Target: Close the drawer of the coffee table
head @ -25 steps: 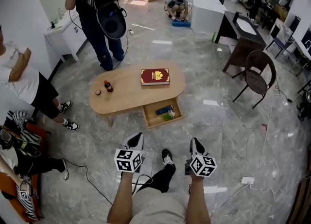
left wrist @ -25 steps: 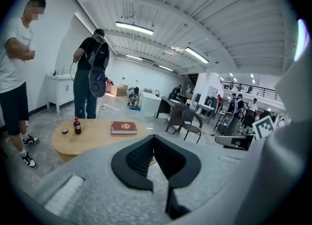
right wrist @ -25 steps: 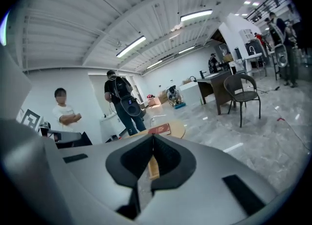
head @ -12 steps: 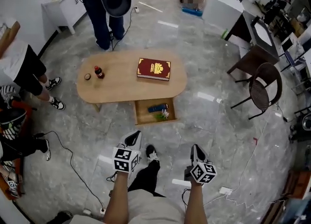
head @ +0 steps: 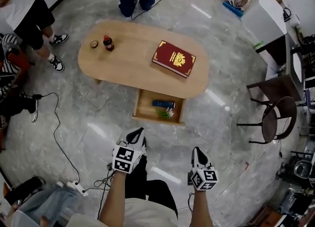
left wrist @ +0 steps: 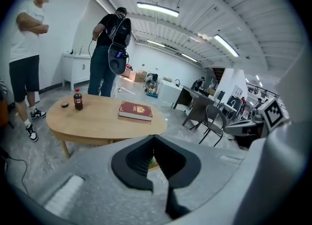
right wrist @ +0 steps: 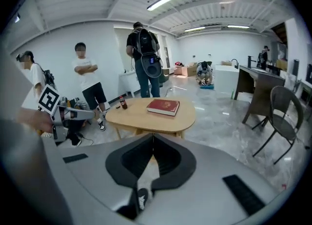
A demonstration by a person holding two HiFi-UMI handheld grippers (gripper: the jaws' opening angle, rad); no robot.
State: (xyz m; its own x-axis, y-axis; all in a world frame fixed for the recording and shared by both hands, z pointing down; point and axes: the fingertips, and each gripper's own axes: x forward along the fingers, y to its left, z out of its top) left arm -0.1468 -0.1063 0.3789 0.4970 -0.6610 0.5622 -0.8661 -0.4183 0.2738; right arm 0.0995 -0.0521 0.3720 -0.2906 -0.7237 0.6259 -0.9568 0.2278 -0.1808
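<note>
The oval wooden coffee table [head: 128,66] stands ahead of me, its drawer [head: 147,108] pulled open toward me with a dark flat item and something green inside. Both grippers hover over the floor short of the drawer, touching nothing. My left gripper [head: 138,132] is shut and empty, and so is my right gripper [head: 196,150]. In the left gripper view the shut gripper [left wrist: 154,138] hides most of the drawer below the table [left wrist: 97,121]. The right gripper view has the shut gripper [right wrist: 153,136] in front of the table [right wrist: 151,114].
A red book [head: 173,58], a small bottle [head: 108,43] and its cap [head: 93,44] lie on the tabletop. People stand beyond and left of the table [head: 29,14]. Cables and a power strip [head: 74,186] lie at the left. A chair [head: 278,120] stands right.
The table and its open drawer have come nearer in the head view and turned slightly. Both grippers have advanced toward the drawer, still shut. The drawer stays open.
</note>
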